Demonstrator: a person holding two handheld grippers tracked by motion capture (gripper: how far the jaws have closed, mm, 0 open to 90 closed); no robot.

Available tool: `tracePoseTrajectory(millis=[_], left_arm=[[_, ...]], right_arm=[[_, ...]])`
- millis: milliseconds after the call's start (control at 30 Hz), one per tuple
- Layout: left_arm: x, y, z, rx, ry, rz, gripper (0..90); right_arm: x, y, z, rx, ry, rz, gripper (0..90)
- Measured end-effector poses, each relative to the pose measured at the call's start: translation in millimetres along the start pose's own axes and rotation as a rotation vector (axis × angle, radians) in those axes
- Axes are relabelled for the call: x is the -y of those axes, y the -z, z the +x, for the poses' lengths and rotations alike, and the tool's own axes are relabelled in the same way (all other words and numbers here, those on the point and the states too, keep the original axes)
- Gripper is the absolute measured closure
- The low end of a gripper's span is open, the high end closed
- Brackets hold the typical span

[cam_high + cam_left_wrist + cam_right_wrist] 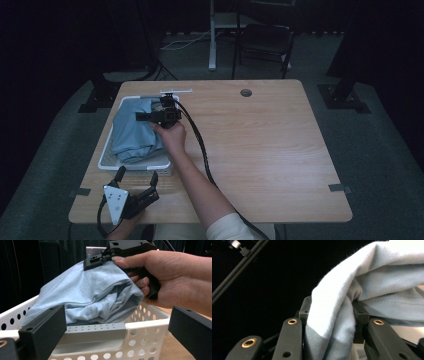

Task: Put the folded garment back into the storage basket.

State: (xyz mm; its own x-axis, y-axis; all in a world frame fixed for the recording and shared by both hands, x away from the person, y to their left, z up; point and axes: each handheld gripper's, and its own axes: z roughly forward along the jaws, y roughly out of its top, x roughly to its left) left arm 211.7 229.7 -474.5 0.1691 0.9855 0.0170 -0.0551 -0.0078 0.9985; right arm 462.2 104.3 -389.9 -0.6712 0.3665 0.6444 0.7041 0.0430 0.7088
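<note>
A light blue cloth (pixel 132 132) lies bunched in a white perforated basket (pixel 107 155) at the table's left. My right gripper (pixel 146 116) hovers over the basket's far right part, shut on a fold of the cloth (pixel 374 272), which is pinched between its jaws (pixel 329 322). In the left gripper view the hand holds the right gripper (pixel 100 260) at the top of the cloth (pixel 87 295). My left gripper (pixel 137 173) rests near the table's front left edge, open, facing the basket's near wall (pixel 147 323) with nothing between its fingers (pixel 117 326).
The right gripper's black cable (pixel 200 145) trails across the table toward the front edge. A round grommet hole (pixel 245 92) sits at the far middle. Tape marks (pixel 340 188) lie near the front corners. A chair (pixel 265 40) stands beyond the table.
</note>
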Motion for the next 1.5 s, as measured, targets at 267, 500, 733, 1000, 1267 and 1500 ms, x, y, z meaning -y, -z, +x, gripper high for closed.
tracePoseTrajectory(millis=[267, 500, 733, 1000, 1267, 1500], left_arm=[[0.0, -0.2, -0.1, 0.0, 0.0, 0.002, 3.0], [0.0, -0.2, -0.1, 0.0, 0.0, 0.002, 3.0], [0.0, -0.1, -0.1, 0.0, 0.0, 0.002, 3.0], [0.0, 0.0, 0.2, 0.004, 0.002, 0.0, 3.0], [0.0, 0.0, 0.0, 0.003, 0.0, 0.001, 3.0], [0.0, -0.2, -0.1, 0.003, 0.0, 0.003, 3.0]], right_arm=[[-0.2, 0.1, 1.5, 0.05, 0.01, 0.019, 63.5], [0.4, -4.1, 5.0, 0.129, 0.029, 0.084, 63.3], [-0.5, -13.9, 10.0, 0.179, 0.067, 0.144, 62.1], [-2.3, -24.9, 13.2, 0.249, 0.105, 0.252, 56.7], [-1.6, -32.9, 19.3, 0.326, 0.153, 0.338, 36.4], [0.9, -39.7, 25.3, 0.381, 0.219, 0.398, 27.9]])
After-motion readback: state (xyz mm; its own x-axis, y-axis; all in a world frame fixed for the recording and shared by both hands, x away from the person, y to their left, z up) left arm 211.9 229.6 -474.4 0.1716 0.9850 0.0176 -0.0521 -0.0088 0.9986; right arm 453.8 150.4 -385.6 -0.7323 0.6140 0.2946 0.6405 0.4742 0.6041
